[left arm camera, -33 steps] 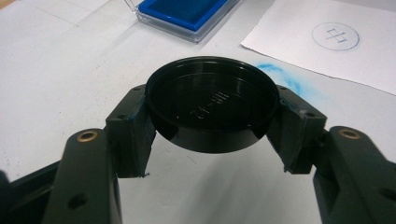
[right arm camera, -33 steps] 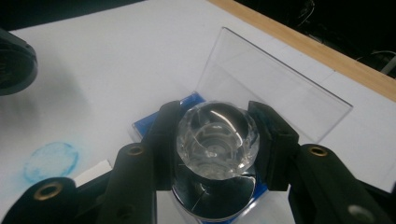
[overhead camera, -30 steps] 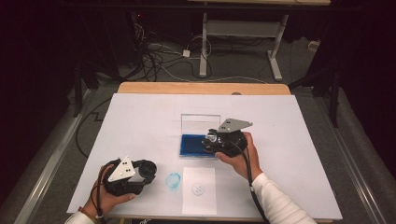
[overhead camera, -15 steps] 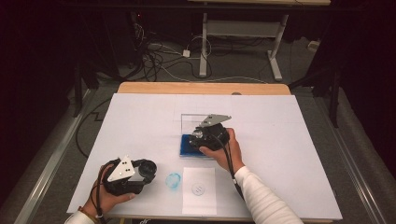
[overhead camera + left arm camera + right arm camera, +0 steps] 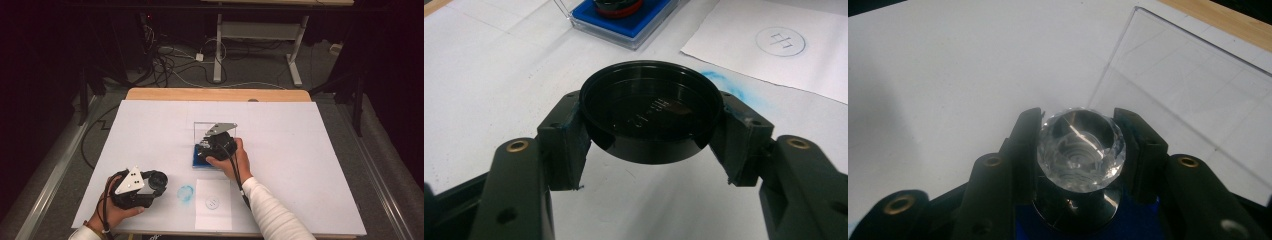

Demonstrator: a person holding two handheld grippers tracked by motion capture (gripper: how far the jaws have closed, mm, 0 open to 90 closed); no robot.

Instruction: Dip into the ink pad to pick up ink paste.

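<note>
Over the blue case point(image 5: 201, 159), the right gripper point(image 5: 1079, 145) pinches a faceted crystal point(image 5: 1080, 149). Near the table's front edge, the left gripper point(image 5: 651, 120) clamps a black cap point(image 5: 651, 112).

From above, my right gripper point(image 5: 207, 142) and hand cover most of the blue tray point(image 5: 197, 159). The mark on the paper sheet point(image 5: 212, 216) is too small to read.
</note>
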